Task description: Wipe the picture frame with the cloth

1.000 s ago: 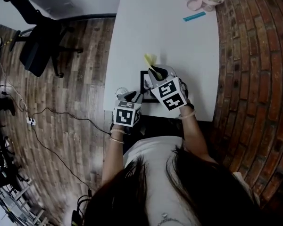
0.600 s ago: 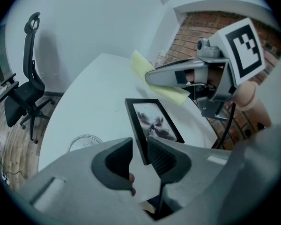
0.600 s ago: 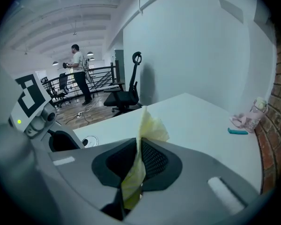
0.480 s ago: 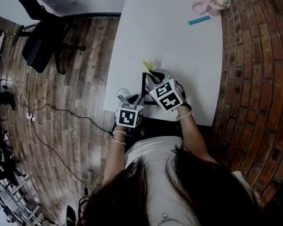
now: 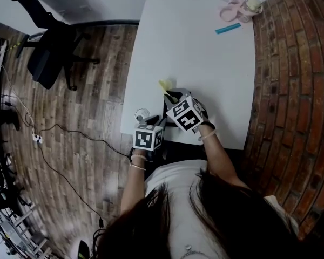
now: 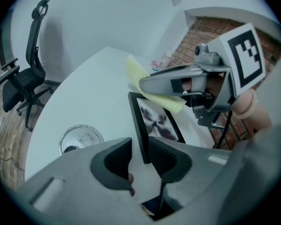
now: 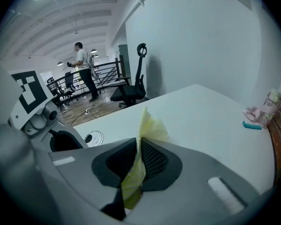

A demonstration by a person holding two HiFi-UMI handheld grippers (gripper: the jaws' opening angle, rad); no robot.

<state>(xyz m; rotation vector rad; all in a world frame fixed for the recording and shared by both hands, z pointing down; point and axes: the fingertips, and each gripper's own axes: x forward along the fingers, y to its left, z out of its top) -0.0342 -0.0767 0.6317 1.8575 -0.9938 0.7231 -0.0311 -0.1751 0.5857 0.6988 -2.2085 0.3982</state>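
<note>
left tongs (image 6: 140, 156): jaws apart, and they have just been opening. the near left edge of the picture frame (image 6: 157, 121) stands between them, close against the right pad, with a gap at the left pad. i read this as no real grip.

right tongs (image 7: 139, 165): clamped on the yellow cloth (image 7: 147, 125), which sticks up past the tips in a loose fold. in the left gripper view the cloth lies over the far top edge of the frame.

frame position: on the white counter (image 5: 205, 47), near its front edge, just in front of me. a round clear disc (image 6: 80, 137) sits just left of it. i cannot tell if the frame lies flat or leans.

risks, as i judge them:
- with the left jaws loose, a wipe stroke could push the frame sideways or twist it out from between the pads.
- a stroke pulled toward me could drag the frame off the front edge.
- only a narrow strip of cloth is pinched, so rubbing could pull it free.
- bare tong tips could scrape the glass if the fold bunches away.
</note>
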